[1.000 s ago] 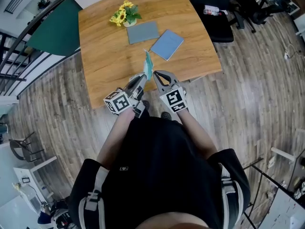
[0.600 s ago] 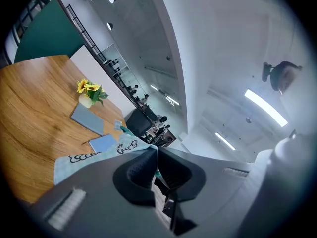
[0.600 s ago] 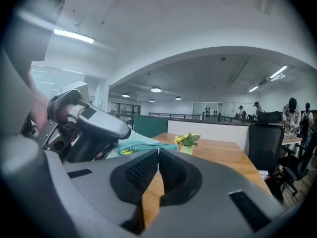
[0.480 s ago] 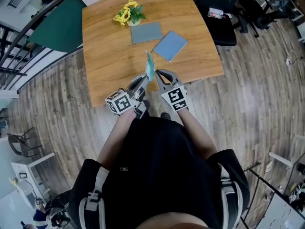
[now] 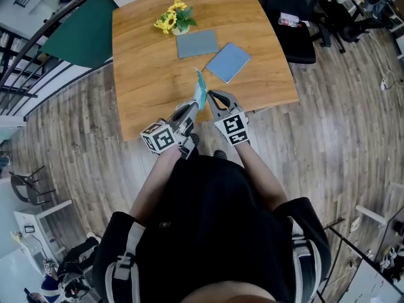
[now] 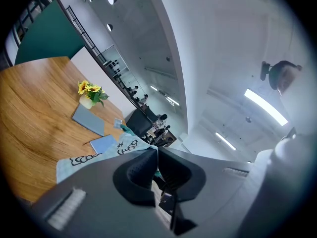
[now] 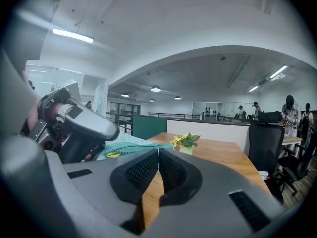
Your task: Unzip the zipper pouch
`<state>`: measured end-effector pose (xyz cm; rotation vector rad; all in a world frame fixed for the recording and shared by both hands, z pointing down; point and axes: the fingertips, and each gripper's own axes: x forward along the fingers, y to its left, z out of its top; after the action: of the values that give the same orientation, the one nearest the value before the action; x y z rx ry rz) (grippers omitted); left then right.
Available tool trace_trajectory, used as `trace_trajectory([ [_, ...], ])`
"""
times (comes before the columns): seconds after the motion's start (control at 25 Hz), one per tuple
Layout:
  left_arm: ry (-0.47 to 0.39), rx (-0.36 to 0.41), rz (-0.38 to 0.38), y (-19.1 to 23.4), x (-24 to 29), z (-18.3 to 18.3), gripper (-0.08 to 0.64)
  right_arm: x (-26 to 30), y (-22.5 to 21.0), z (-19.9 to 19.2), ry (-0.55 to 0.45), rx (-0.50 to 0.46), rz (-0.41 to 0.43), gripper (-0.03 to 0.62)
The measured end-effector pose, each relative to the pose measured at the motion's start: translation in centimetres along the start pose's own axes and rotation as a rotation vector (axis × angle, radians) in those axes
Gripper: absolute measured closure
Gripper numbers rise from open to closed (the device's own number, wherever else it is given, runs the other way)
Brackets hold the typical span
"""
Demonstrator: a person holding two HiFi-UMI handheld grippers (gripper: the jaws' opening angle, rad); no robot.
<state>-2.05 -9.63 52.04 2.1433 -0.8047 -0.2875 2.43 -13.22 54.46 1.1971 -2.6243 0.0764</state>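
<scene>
The light teal zipper pouch (image 5: 200,91) hangs upright in the air over the wooden table's (image 5: 145,74) near edge, between both grippers. My left gripper (image 5: 192,105) is shut on the pouch's lower corner; in the left gripper view the printed fabric (image 6: 94,156) spreads left from the pinched jaws (image 6: 157,150). My right gripper (image 5: 210,96) is shut at the pouch's zipper edge; in the right gripper view the teal zipper line (image 7: 130,149) runs straight into the closed jaws (image 7: 158,151). The pull itself is hidden between the pads.
On the table stand a small pot of yellow flowers (image 5: 175,17), a grey flat pad (image 5: 196,43) and a blue one (image 5: 228,62). A black office chair (image 5: 290,35) sits at the table's right side. A green panel (image 5: 76,36) borders the left.
</scene>
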Motion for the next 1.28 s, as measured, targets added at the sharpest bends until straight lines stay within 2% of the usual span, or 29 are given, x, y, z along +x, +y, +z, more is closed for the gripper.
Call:
trace_trajectory([
  [0.76, 0.025, 0.022, -0.025, -0.9, 0.0, -0.8, 0.554, 0.4, -1.7, -0.3, 0.008, 0.004, -0.032, 0.583],
  [1.28, 0.052, 0.001, -0.047, -1.2, -0.1, -1.7, 0.554, 0.2, -2.7, -0.8, 0.026, -0.014, -0.048, 0.581],
])
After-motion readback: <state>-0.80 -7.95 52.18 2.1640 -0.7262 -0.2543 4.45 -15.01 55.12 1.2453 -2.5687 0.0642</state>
